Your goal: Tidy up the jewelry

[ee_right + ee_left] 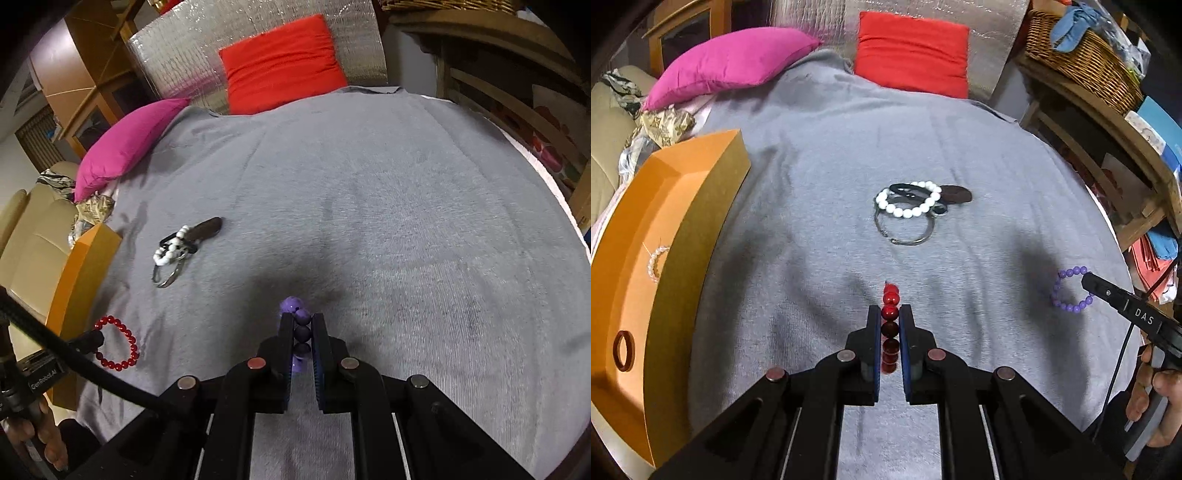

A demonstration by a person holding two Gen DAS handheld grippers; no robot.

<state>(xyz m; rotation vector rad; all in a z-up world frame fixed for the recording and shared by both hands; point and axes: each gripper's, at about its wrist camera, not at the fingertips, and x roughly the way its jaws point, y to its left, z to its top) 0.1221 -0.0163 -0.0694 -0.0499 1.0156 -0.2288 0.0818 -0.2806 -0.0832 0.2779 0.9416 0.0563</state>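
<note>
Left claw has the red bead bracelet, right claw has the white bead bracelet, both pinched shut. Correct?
Not quite. The right claw is shut on the purple bead bracelet, as the right wrist view shows. The white bead bracelet lies in the pile on the grey blanket. The left claw does hold the red bead bracelet.

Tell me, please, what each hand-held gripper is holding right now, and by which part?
The left hand-held gripper pinches the red bead bracelet across the beads on one side of its loop. The right hand-held gripper likewise grips the purple bead bracelet.

Both grippers (890,312) (303,321) clamped, level.
</note>
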